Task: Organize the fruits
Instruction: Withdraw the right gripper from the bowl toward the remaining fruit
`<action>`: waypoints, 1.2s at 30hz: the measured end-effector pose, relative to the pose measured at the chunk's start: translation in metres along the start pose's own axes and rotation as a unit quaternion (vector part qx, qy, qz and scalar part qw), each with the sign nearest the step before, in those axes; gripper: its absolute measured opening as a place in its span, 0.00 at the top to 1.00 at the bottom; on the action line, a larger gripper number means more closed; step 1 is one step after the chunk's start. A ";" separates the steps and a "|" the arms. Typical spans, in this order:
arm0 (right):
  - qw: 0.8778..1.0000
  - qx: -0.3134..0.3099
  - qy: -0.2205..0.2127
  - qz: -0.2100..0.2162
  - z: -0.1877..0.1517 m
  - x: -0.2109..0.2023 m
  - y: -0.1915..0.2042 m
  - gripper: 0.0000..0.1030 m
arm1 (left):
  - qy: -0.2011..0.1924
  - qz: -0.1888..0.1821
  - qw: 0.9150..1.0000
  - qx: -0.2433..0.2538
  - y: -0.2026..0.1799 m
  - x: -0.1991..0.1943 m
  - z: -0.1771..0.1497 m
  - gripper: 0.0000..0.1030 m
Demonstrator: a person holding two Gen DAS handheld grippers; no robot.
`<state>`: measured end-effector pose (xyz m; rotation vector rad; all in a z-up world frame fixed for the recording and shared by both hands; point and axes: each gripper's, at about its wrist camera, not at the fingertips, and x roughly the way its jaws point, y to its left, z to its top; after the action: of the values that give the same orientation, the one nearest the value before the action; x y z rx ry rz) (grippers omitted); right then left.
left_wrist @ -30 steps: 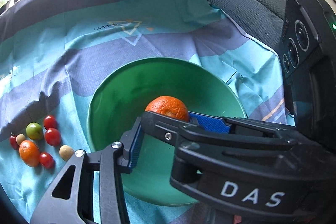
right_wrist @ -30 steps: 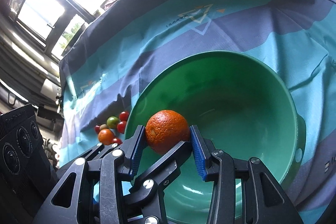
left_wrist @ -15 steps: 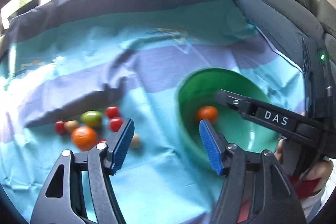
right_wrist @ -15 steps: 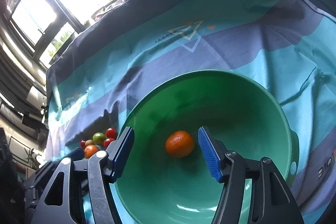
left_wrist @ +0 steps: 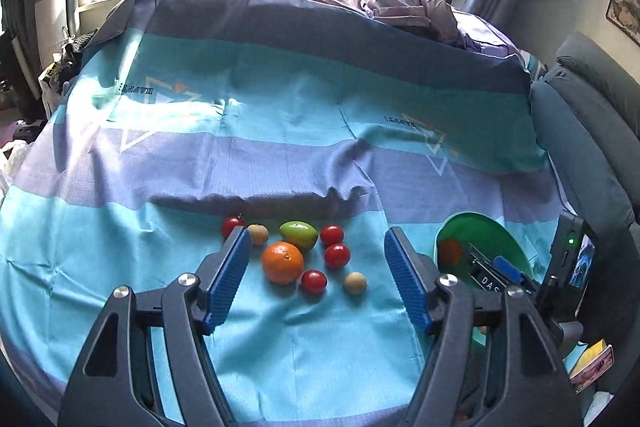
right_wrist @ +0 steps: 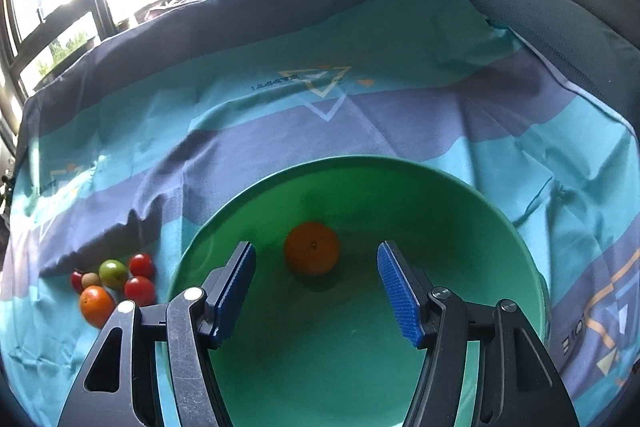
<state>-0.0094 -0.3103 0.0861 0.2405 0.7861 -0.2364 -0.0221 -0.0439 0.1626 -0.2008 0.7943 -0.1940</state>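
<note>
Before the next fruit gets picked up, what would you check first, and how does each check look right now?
1. Left gripper open with nothing between its pads: ok.
2. Right gripper open, orange in the bowl released and lying free: ok.
3. Green bowl has room for more fruit: ok.
4. Orange on the cloth in plain sight ahead of the left gripper: ok.
5. Clear space around it: not ok; the green fruit and a red tomato crowd it.
6. Cloth lying flat under the fruit: cannot tell; wrinkles nearby.
</note>
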 end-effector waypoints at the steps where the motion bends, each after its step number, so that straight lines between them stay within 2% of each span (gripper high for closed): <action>1: 1.000 0.001 0.003 0.006 0.000 0.000 0.000 0.38 | 0.000 0.005 1.000 -0.001 -0.002 -0.003 0.002 0.33; 5: 1.000 -0.015 0.009 -0.006 -0.002 0.000 0.003 0.38 | -0.006 0.021 1.000 -0.019 -0.004 -0.022 0.004 0.33; 9: 0.999 -0.038 0.038 0.011 -0.008 0.011 0.009 0.38 | -0.029 0.041 0.998 -0.024 -0.006 -0.044 -0.003 0.32; 13: 0.998 -0.056 0.039 -0.012 -0.013 0.014 0.015 0.38 | -0.025 0.058 0.996 -0.064 -0.002 -0.050 -0.002 0.32; 16: 0.996 -0.076 0.027 -0.036 -0.016 0.013 0.020 0.38 | -0.029 0.054 0.995 -0.077 0.001 -0.051 0.001 0.31; 22: 0.997 -0.068 0.037 -0.020 -0.018 0.010 0.019 0.38 | -0.032 0.080 0.991 -0.100 0.026 -0.030 0.000 0.31; 24: 0.996 -0.077 0.045 -0.013 -0.020 0.008 0.023 0.38 | -0.018 0.062 0.991 -0.117 0.037 -0.014 -0.004 0.31; 26: 0.995 -0.094 0.037 -0.023 -0.022 0.005 0.028 0.38 | -0.006 0.049 0.991 -0.125 0.046 0.002 -0.008 0.31; 28: 0.994 -0.099 0.039 -0.028 -0.024 0.004 0.030 0.38 | -0.001 0.057 0.991 -0.123 0.052 0.019 -0.012 0.31; 30: 0.994 -0.102 0.038 -0.022 -0.022 0.001 0.031 0.38 | 0.021 0.067 0.992 -0.107 0.055 0.037 -0.012 0.31; 31: 0.994 -0.104 0.034 -0.017 -0.021 -0.001 0.032 0.38 | 0.030 0.070 0.992 -0.106 0.057 0.044 -0.010 0.31; 34: 0.993 -0.115 0.009 0.009 -0.018 -0.019 0.038 0.38 | 0.023 0.060 0.992 -0.113 0.064 0.051 -0.006 0.31; 36: 0.993 -0.117 -0.006 0.032 -0.015 -0.033 0.043 0.38 | 0.025 0.063 0.993 -0.100 0.064 0.055 -0.004 0.31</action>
<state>-0.0296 -0.2606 0.1049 0.0422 0.7864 -0.0842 0.0193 0.0041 0.1062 -0.3342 0.8745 -0.0005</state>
